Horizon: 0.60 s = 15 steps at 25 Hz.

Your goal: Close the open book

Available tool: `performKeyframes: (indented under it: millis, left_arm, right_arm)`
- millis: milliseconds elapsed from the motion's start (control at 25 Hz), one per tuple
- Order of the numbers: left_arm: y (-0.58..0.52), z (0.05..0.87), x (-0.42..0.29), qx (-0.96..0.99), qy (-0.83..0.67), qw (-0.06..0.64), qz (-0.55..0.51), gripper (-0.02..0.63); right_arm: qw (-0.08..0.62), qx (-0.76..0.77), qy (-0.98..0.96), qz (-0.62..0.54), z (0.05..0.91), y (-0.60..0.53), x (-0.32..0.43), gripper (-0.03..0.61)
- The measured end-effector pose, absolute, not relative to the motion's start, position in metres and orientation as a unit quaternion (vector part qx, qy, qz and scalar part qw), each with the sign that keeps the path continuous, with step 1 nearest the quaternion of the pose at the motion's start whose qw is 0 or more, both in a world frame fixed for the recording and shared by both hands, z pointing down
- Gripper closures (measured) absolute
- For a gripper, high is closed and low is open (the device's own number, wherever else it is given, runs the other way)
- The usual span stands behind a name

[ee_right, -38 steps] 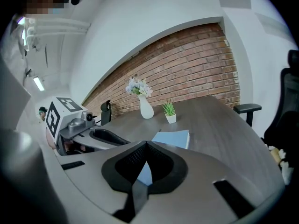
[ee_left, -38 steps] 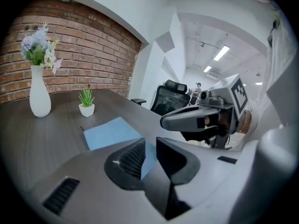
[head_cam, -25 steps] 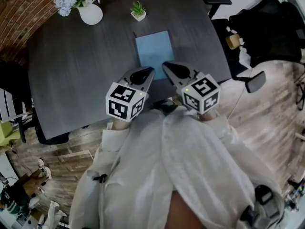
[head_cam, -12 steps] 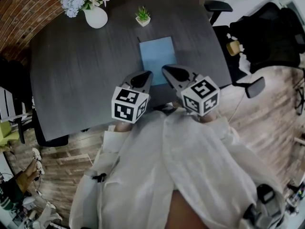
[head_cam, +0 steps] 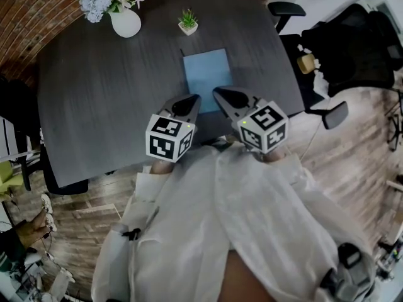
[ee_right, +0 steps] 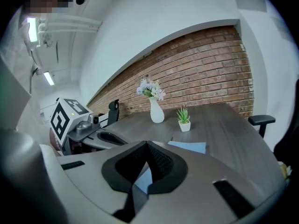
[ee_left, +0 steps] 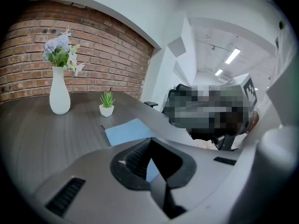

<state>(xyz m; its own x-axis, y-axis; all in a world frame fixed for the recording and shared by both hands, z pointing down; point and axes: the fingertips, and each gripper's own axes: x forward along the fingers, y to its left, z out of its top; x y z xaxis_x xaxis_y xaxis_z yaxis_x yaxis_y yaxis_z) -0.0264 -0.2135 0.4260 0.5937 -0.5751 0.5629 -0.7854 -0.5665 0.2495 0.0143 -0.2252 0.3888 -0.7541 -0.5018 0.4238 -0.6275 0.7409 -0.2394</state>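
Book [head_cam: 206, 71]: lies flat on the dark table [head_cam: 107, 99], toward the near middle, blue cover up. One plain rectangle, no spread pages and no raised leaf in any view. Reads as shut.

Left gripper [head_cam: 191, 99]: jaws pressed together, nothing between them. It sits just at the book's near left corner. Contact is not evident; the left gripper view shows the book lying beyond the tips.

Right gripper [head_cam: 220, 93]: jaws also pressed together and empty, by the book's near right edge, close beside the left one.

Further out: small potted plant [head_cam: 187, 22] just beyond the book's far edge, white vase with flowers [head_cam: 125, 21] well to the left of it, office chair [head_cam: 286, 7] off the table's far right.

Judgement: closing looks done. Nothing is left to do beyond drawing both grippers clear.
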Motion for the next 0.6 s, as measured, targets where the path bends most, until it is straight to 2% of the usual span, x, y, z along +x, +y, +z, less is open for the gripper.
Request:
performKeyframes:
  millis: [600]
  left_arm:
    - [-0.2130, 0.4286, -0.0239, 0.859, -0.391, 0.251, 0.216, 0.609]
  right_arm:
    - [0.165, 0.298, -0.921, 0.190, 0.3899, -0.2242, 0.0140, 0.572]
